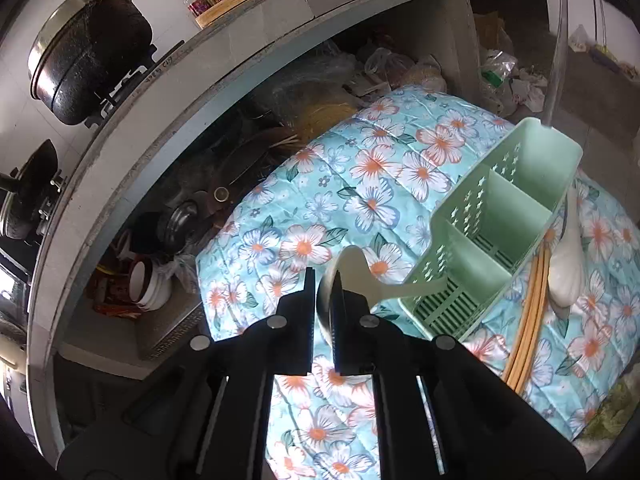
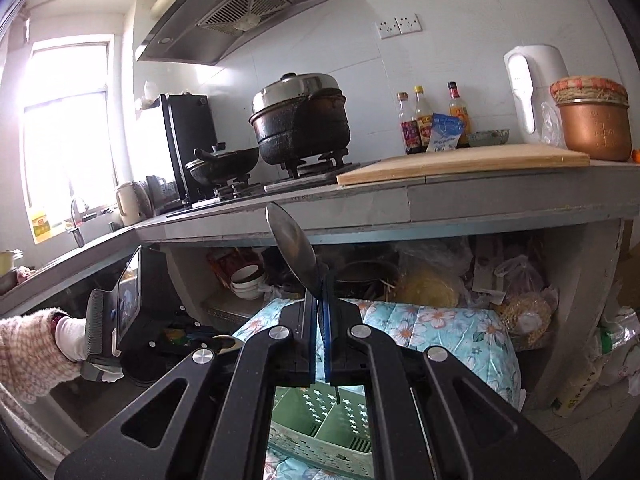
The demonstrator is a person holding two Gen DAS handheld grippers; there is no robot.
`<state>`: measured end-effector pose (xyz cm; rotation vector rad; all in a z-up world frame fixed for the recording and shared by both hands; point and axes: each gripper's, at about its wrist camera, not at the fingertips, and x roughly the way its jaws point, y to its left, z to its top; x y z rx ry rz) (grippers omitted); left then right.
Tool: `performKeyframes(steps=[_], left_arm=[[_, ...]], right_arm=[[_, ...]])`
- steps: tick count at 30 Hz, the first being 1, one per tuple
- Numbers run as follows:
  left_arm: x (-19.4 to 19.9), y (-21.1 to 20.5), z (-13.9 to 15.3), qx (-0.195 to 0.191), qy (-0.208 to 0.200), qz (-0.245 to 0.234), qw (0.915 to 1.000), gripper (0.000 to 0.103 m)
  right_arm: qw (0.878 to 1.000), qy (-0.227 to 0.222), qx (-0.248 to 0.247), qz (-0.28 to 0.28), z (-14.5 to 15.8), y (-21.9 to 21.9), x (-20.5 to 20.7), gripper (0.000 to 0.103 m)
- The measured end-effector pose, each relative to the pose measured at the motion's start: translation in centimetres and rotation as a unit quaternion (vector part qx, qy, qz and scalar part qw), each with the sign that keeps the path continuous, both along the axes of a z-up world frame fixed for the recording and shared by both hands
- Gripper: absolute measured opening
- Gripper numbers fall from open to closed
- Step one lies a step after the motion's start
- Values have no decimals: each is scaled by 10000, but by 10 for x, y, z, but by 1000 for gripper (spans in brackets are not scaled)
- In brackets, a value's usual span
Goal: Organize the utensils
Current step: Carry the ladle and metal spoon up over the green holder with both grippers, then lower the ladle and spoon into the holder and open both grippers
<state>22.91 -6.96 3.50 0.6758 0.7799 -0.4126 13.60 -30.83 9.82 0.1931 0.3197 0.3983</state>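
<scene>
Left gripper [image 1: 323, 280]: jaws nearly together, clamped on the bowl of a white plastic spoon [image 1: 362, 276]. The bowl stands on edge between the fingers; the handle runs to the right and its tip reaches the nearest compartment of a pale green utensil caddy [image 1: 516, 184]. Whether the tip touches the slotted floor, cannot tell.

Caddy lies on a blue floral cloth [image 1: 320, 208]; 3 compartments visible, divided by plain walls, star-shaped cut-outs in the sides. Just beside the caddy's right side: a bundle of tan chopsticks [image 1: 530, 320] lying lengthwise on the cloth, and a second white spoon [image 1: 568, 264] beyond them, against the caddy wall.

Right gripper [image 2: 320, 304]: blue-lined pads pressed together on a metal spoon [image 2: 294, 250], gripped low on the bowl. Bowl points up and leans left, held in the air above the caddy [image 2: 320, 420], which shows below between the gripper arms. A thin dark stem hangs down under the pads over the caddy.

Left of it in the right wrist view: the person's gloved left hand [image 2: 76, 340], knitted sleeve, holding the other gripper's body.

Background: grey counter [image 2: 480, 196] with a black pot [image 2: 302, 124] on the gas hob, sauce bottles [image 2: 424, 120], wooden cutting board [image 2: 464, 162], copper-coloured pot [image 2: 594, 128]. Under the counter, stacked bowls [image 2: 246, 278] and bags
</scene>
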Motion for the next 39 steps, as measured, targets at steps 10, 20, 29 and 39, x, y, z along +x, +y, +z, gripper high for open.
performKeyframes(steps=[10,20,29,39], left_arm=[[19,25,16,-2124,520,421,9749,61],[-2,94,16,-3754,359,1427,9151,69],[-35,106,6,-3786,146,1598,9115,70],[-74,91,-13,-3850,235,1225,9145,80]], right_arm=[[9943,930,483,206,-63,-11,37,3],[9894,1430,211,163,-94,-2,47,10],[9941,1064,213,6,-69,-5,33,43],[9960,579,-149,-664,-30,-20,-26,74]])
